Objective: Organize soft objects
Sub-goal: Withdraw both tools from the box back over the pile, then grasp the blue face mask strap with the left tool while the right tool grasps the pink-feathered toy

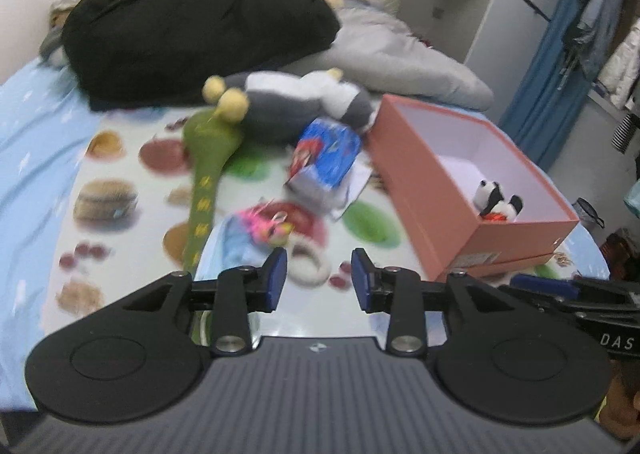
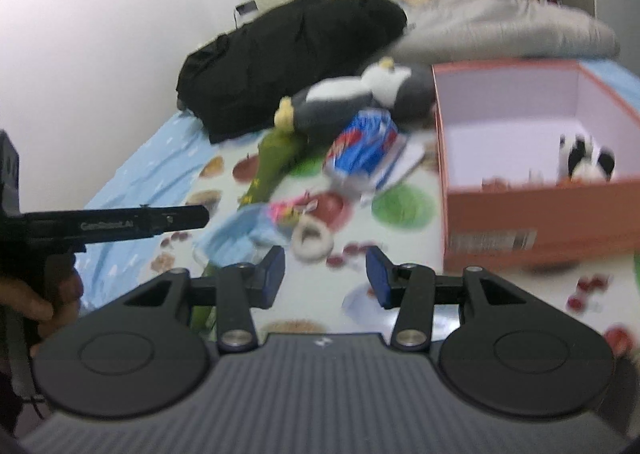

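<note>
An orange-pink open box stands on the bed at the right, and a small panda plush sits inside it. Left of the box lie a grey and white penguin plush, a green long-necked plush, a blue printed soft pack, a pink toy, a white fluffy ring and a light blue cloth. My left gripper and right gripper hover open just short of the ring, both empty.
A black coat and a grey duvet are piled at the head of the bed. A food-print mat covers the blue sheet. Clothes hang on a rack at the right. A hand holds the left tool.
</note>
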`<action>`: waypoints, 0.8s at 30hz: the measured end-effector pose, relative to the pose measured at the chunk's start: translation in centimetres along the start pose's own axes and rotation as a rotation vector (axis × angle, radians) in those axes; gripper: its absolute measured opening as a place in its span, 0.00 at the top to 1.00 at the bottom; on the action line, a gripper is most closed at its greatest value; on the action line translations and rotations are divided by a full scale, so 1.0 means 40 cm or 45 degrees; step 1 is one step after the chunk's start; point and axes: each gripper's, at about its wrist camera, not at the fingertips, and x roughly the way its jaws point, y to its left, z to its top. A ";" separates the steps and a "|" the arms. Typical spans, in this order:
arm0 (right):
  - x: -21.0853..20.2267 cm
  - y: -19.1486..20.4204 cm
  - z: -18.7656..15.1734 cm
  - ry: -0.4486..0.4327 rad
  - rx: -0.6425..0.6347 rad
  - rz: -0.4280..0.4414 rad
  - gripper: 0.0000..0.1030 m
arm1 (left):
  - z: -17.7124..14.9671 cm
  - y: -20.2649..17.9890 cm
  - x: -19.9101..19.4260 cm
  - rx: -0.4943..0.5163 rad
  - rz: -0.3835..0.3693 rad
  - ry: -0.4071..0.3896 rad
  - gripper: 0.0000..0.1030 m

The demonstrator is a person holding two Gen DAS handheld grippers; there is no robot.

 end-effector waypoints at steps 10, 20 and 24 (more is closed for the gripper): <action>0.058 0.007 -0.032 0.100 0.035 0.016 0.54 | -0.038 0.083 0.045 -0.078 0.115 0.029 0.53; 0.209 0.021 0.022 0.168 0.022 0.057 0.54 | 0.006 0.150 0.152 -0.040 0.176 0.039 0.47; 0.287 0.033 0.056 0.196 0.026 0.084 0.54 | 0.019 0.176 0.197 -0.053 0.161 0.065 0.47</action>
